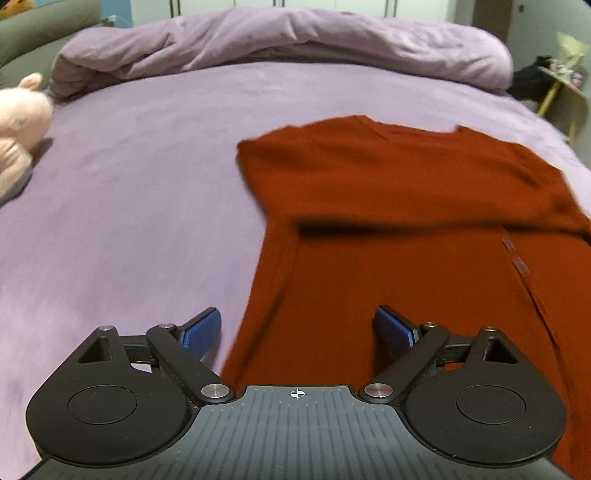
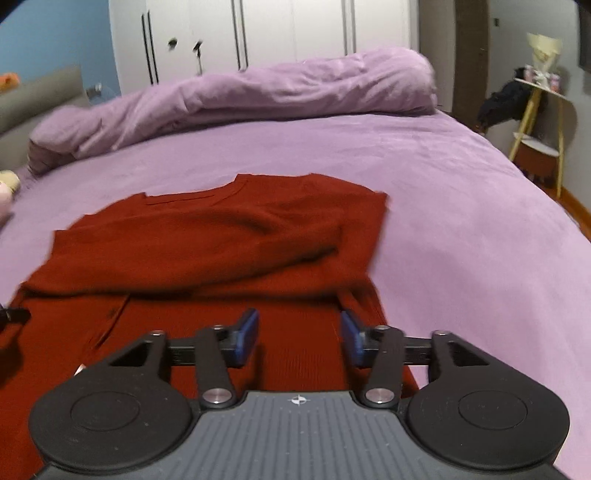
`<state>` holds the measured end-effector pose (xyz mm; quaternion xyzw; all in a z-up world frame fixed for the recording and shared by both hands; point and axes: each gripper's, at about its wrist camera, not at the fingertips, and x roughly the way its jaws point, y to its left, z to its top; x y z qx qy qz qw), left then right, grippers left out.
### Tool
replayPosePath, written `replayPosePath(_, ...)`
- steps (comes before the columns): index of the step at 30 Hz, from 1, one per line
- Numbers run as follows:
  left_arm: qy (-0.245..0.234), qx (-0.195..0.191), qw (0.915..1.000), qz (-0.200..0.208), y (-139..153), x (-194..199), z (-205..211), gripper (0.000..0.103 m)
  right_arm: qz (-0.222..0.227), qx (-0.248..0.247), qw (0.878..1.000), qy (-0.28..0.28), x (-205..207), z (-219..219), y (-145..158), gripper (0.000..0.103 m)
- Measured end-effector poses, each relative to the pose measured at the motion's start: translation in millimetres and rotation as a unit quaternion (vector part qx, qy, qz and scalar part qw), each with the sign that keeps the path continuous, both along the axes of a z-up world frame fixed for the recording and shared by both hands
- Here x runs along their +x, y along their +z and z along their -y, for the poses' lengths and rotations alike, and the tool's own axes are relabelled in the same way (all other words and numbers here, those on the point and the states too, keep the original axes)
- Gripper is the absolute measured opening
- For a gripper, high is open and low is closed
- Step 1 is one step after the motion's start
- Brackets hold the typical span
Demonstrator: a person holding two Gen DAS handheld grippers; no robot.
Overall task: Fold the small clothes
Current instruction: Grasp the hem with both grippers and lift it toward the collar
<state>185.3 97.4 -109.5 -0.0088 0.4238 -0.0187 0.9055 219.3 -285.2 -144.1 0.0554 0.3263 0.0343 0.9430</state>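
Note:
A rust-red knitted top [image 1: 399,206] lies on the purple bed sheet [image 1: 129,184], its upper part folded down over the lower part. In the left wrist view my left gripper [image 1: 297,330] hovers above the garment's near left edge, jaws wide apart, nothing between the blue pads [image 1: 201,332]. The right wrist view shows the same red top [image 2: 221,236] from its other side. My right gripper [image 2: 299,338] hangs over its near right part, jaws apart, with only cloth below and none pinched between them.
A bunched purple duvet [image 1: 277,40] lies across the far side of the bed. A pink plush toy [image 1: 18,129] rests at the left edge. A small side table [image 2: 539,122] with dark items stands off the bed's right. White wardrobe doors [image 2: 258,33] line the back wall.

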Motion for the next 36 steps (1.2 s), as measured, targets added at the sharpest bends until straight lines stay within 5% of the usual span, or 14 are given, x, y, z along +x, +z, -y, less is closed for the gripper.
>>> replayPosePath(6,0.034,-0.04,0.998,-0.036,-1,-101,-24,0.092,-0.045,0.059,0.996,-0.056,-118,46,-3,0.049)
replayPosePath(11,0.028,-0.073,0.9944,-0.071,-8,-131,-28,0.081,-0.067,0.085,0.99,-0.091,-173,63,-8,0.046)
replayPosePath(14,0.016,-0.093,0.9933,-0.068,-5,-133,-27,0.071,-0.072,0.093,0.99,-0.072,-177,63,-7,0.046)
replayPosePath(19,0.02,-0.151,0.984,-0.092,-14,-127,-38,0.065,-0.103,0.137,0.984,-0.05,-172,66,-13,0.03)
replayPosePath(26,0.02,-0.17,0.9794,-0.107,-14,-127,-49,0.009,-0.122,0.202,0.969,-0.069,-174,79,-24,0.006)
replayPosePath(30,0.024,-0.223,0.9701,-0.092,-1,-122,-59,0.008,-0.131,0.252,0.957,-0.06,-167,86,-27,0.005)
replayPosePath(33,0.033,-0.259,0.9644,-0.043,25,-107,-67,0.008,-0.111,0.328,0.937,-0.046,-158,97,-20,0.005)
replayPosePath(36,0.045,-0.263,0.9638,0.002,47,-80,-70,0.008,-0.083,0.345,0.934,-0.041,-133,99,-4,0.005)
